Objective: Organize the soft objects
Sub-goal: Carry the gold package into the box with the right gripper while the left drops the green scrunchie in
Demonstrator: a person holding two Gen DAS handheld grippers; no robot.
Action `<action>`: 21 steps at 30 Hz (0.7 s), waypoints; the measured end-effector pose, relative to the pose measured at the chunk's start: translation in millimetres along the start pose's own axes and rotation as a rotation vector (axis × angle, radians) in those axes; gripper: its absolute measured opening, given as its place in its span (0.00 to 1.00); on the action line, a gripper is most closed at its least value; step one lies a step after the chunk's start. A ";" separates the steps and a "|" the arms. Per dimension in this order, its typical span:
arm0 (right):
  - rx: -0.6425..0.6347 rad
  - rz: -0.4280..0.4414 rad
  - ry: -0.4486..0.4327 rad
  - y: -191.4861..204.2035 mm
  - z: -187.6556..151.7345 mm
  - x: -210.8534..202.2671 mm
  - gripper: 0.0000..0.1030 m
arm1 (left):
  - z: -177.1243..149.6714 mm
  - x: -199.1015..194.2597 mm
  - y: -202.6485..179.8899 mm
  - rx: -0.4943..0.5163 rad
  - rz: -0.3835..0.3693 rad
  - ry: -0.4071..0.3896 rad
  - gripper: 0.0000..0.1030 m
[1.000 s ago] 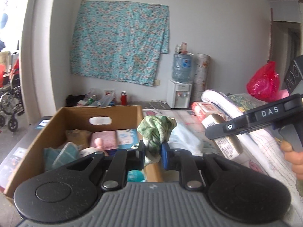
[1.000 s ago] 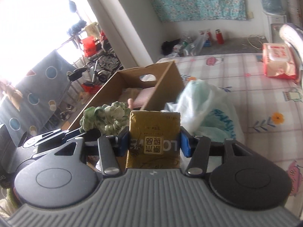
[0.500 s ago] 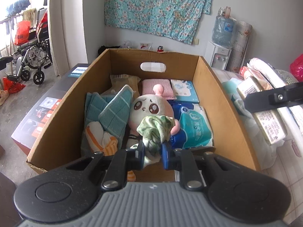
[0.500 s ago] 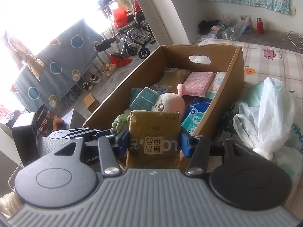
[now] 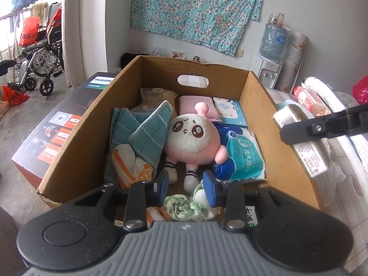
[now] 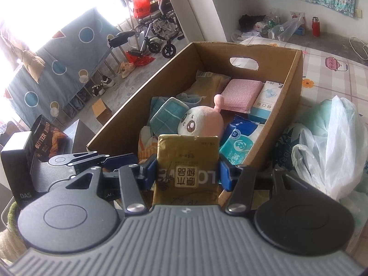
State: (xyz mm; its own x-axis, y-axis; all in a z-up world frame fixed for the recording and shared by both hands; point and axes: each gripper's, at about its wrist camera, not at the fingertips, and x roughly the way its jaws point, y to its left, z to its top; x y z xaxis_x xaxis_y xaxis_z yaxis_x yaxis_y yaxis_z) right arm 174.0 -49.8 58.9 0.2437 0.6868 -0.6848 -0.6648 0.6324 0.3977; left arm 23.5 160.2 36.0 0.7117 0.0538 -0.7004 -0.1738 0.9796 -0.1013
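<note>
A cardboard box (image 5: 76,138) holds a pink plush doll (image 5: 193,138), teal cloths (image 5: 138,133), a pink towel (image 5: 191,105) and blue wipe packs (image 5: 241,156). My left gripper (image 5: 186,187) is open over the box's near end. The green scrunchie (image 5: 184,208) lies loose in the box just below its fingers. My right gripper (image 6: 187,170) is shut on a tan tissue pack (image 6: 186,168), held above the box's near right corner. That pack also shows in the left wrist view (image 5: 301,142). The box shows in the right wrist view (image 6: 147,92).
A white plastic bag (image 6: 329,142) lies on the patterned tablecloth right of the box. A Philips carton (image 5: 53,126) sits left of the box. A wheelchair (image 5: 39,64), a water dispenser (image 5: 269,62) and a red bag (image 5: 361,89) stand around the room.
My left gripper opened and the green scrunchie dropped into the box's near end. Both grippers moved closer over the box. The right gripper keeps its tissue pack.
</note>
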 end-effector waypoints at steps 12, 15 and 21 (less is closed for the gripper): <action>-0.302 -0.240 0.062 39.8 3.5 26.4 0.54 | 2.1 -22.5 13.8 -0.077 0.020 -0.101 0.46; -0.399 -0.301 0.061 50.4 -2.7 29.7 0.58 | 1.8 -24.2 12.0 -0.071 0.023 -0.116 0.50; -0.405 -0.299 0.041 50.4 -5.9 22.2 0.58 | 1.8 -25.2 9.7 -0.059 0.030 -0.133 0.54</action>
State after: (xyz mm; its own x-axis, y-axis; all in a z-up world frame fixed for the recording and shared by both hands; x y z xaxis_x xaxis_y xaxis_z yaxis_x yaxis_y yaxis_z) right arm 141.7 -4.8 60.1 0.4425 0.4774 -0.7591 -0.7928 0.6039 -0.0824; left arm 5.1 168.7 54.0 0.7889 0.1124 -0.6042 -0.2333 0.9643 -0.1252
